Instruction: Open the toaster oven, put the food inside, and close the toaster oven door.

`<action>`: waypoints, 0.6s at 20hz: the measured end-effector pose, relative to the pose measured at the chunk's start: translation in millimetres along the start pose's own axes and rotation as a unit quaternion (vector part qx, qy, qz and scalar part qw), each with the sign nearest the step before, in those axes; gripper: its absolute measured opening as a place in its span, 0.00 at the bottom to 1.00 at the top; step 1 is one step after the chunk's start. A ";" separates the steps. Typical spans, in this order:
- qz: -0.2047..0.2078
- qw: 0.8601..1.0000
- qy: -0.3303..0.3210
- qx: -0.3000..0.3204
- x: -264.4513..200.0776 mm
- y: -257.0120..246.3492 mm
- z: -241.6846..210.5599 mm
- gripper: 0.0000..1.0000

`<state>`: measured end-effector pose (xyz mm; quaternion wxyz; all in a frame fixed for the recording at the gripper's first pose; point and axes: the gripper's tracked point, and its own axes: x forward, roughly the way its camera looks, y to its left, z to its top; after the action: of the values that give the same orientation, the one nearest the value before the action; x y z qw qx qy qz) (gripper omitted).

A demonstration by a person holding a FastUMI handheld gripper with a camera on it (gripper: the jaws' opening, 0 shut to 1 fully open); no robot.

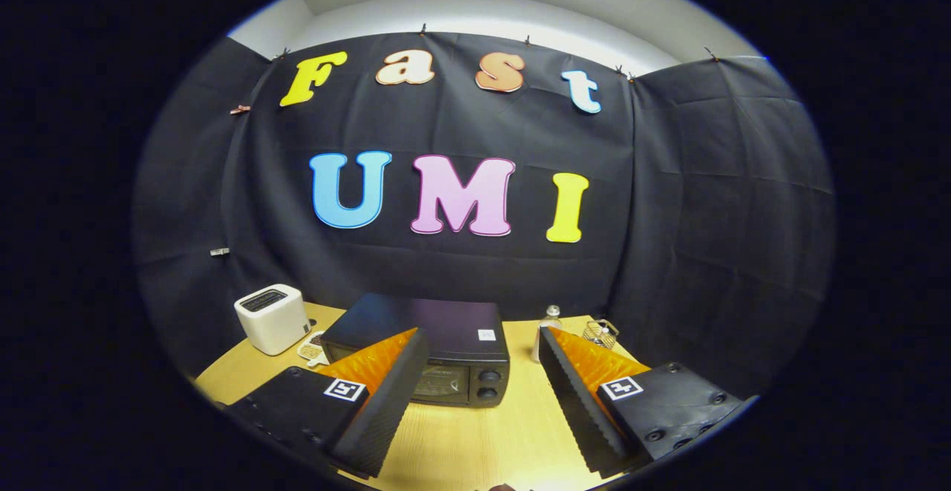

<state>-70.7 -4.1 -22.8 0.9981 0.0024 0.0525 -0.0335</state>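
Note:
A black toaster oven (438, 342) stands on the wooden table (513, 431) beyond my fingers, its glass door shut and two knobs (487, 385) on its right side. My gripper (483, 346) hovers above the table in front of it, open wide, with nothing between the fingers. The left finger (386, 391) overlaps the oven's left front corner in the view. A small plate with light-coloured food (310, 348) lies just left of the oven, partly hidden behind it and the left finger.
A white pop-up toaster (272, 318) stands at the table's back left. A small clear bottle (548, 322) and a little wire basket (600, 333) sit to the right of the oven, near the black cloth wall.

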 end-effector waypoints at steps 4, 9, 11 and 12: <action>-0.024 0.999 -0.021 0.012 -4.1 -18.0 13.2 0.99; -0.014 0.999 -0.027 0.018 7.8 -12.2 24.9 0.99; -0.007 0.999 -0.032 0.017 12.5 -7.7 29.5 0.99; -0.003 0.999 -0.032 0.016 15.3 -5.2 30.6 0.99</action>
<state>-52.7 -10.6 6.0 0.9989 0.0176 0.0203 -0.0379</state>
